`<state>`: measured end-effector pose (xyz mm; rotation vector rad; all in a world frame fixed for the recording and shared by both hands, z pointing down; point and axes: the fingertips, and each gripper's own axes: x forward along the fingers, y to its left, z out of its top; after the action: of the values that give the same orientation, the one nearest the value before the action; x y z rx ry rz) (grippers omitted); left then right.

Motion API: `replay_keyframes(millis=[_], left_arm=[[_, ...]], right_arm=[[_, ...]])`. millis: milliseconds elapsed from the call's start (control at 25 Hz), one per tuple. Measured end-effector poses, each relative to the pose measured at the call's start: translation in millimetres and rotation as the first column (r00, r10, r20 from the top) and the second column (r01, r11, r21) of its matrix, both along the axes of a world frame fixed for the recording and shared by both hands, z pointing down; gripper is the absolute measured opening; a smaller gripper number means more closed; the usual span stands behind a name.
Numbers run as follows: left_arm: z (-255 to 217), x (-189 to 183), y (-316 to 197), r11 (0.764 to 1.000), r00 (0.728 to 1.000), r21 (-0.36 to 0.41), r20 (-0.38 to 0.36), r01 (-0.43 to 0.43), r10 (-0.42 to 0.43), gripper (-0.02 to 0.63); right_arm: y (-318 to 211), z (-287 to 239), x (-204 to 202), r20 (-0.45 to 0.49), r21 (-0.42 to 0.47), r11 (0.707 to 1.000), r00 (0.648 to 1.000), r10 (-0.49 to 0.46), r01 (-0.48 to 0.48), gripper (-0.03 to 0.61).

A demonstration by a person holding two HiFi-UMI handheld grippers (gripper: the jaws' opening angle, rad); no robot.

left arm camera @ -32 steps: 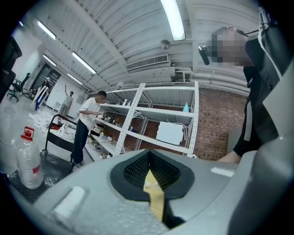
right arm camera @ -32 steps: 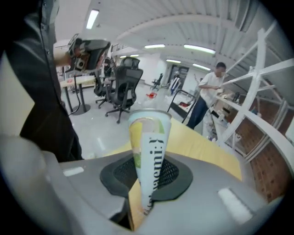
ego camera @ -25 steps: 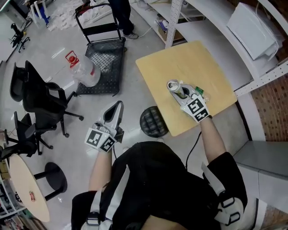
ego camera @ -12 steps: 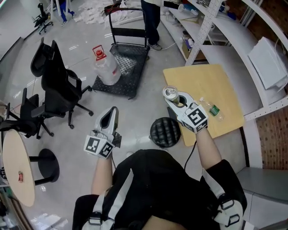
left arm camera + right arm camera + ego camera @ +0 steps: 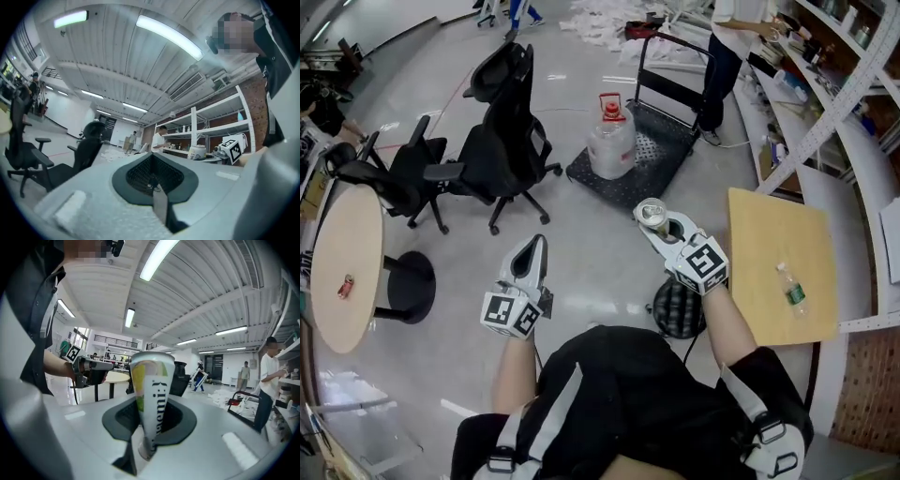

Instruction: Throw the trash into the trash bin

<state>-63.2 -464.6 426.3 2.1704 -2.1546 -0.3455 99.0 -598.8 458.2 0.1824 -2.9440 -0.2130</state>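
A white and yellow-green drinks can (image 5: 653,216) (image 5: 149,399) stands upright between the jaws of my right gripper (image 5: 657,223) (image 5: 146,427), which is shut on its lower part. The can hangs over the grey floor, left of the wooden table (image 5: 769,239). A black mesh trash bin (image 5: 677,310) stands on the floor just below that hand, partly hidden by the forearm. My left gripper (image 5: 531,255) (image 5: 156,187) is held out over the floor to the left, its jaws shut with nothing in them. It also shows in the right gripper view, where the left gripper (image 5: 90,371) is at the left.
A plastic bottle (image 5: 790,290) lies on the wooden table. Two black office chairs (image 5: 502,131) (image 5: 386,178) and a round table (image 5: 345,255) stand at the left. A water jug (image 5: 610,146) sits on a flat cart (image 5: 667,141); a person (image 5: 727,52) stands by the shelves.
Both grippers have swung left, away from the wooden table, with the can still held in the right one. The bin, earlier left of the right hand, now lies under its forearm.
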Motion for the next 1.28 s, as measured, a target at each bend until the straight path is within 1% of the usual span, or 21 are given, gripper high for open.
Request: replay_keyframes(millis=[120, 240, 440, 560, 720, 840, 920, 960, 1040, 1200, 1280], left_arm=[[-1.5, -39.2, 37.3, 0.996, 0.996, -0.005, 0.005, 0.092, -0.092, 0.002], [-0.8, -66.4, 72.0, 0.985, 0.985, -0.001, -0.002, 0.172, -0.172, 0.002], [3.7, -96.4, 115.0, 0.955, 0.955, 0.014, -0.035, 0.295, -0.295, 0.002], [6.7, -112.3, 133.3, 0.935, 0.934, 0.011, -0.043, 0.354, -0.353, 0.002], [10.9, -131.0, 153.4, 0.906, 0.905, 0.007, -0.048, 0.423, -0.422, 0.002], [6.4, -145.9, 164.0, 0.888, 0.887, 0.014, -0.05, 0.46, -0.459, 0.002], [-0.2, -156.7, 168.8, 0.878, 0.878, 0.029, -0.054, 0.477, -0.475, 0.002], [-3.2, -162.3, 172.0, 0.87, 0.87, 0.037, -0.056, 0.492, -0.49, 0.002], [-8.0, -175.1, 181.4, 0.841, 0.842, 0.043, -0.052, 0.539, -0.537, 0.002], [-14.9, -202.5, 204.2, 0.758, 0.759, 0.049, -0.045, 0.651, -0.649, 0.002], [-15.4, -211.8, 211.2, 0.721, 0.723, 0.05, -0.041, 0.691, -0.69, 0.002]], right_arm=[[20.2, -0.6, -51.6, 0.011, -0.014, 0.996, 0.996, -0.085, 0.085, 0.067], [42.1, -3.0, -91.9, 0.019, -0.023, 0.986, 0.987, -0.162, 0.163, 0.067], [73.9, -9.1, -145.1, 0.011, -0.026, 0.954, 0.955, -0.298, 0.298, 0.067], [84.2, -14.2, -175.9, 0.029, -0.041, 0.932, 0.932, -0.36, 0.361, 0.067], [99.2, -18.7, -215.6, 0.069, -0.078, 0.889, 0.892, -0.446, 0.451, 0.067], [112.6, -20.5, -245.8, 0.096, -0.098, 0.845, 0.85, -0.518, 0.526, 0.067], [118.3, -21.4, -270.0, 0.108, -0.1, 0.816, 0.822, -0.559, 0.569, 0.067], [120.9, -21.8, -282.4, 0.112, -0.101, 0.801, 0.807, -0.58, 0.59, 0.067], [128.1, -22.9, -306.8, 0.117, -0.103, 0.765, 0.771, -0.626, 0.636, 0.067], [145.8, -27.3, -348.7, 0.137, -0.1, 0.686, 0.693, -0.708, 0.721, 0.067], [153.7, -28.3, -365.7, 0.14, -0.093, 0.649, 0.655, -0.743, 0.755, 0.067]])
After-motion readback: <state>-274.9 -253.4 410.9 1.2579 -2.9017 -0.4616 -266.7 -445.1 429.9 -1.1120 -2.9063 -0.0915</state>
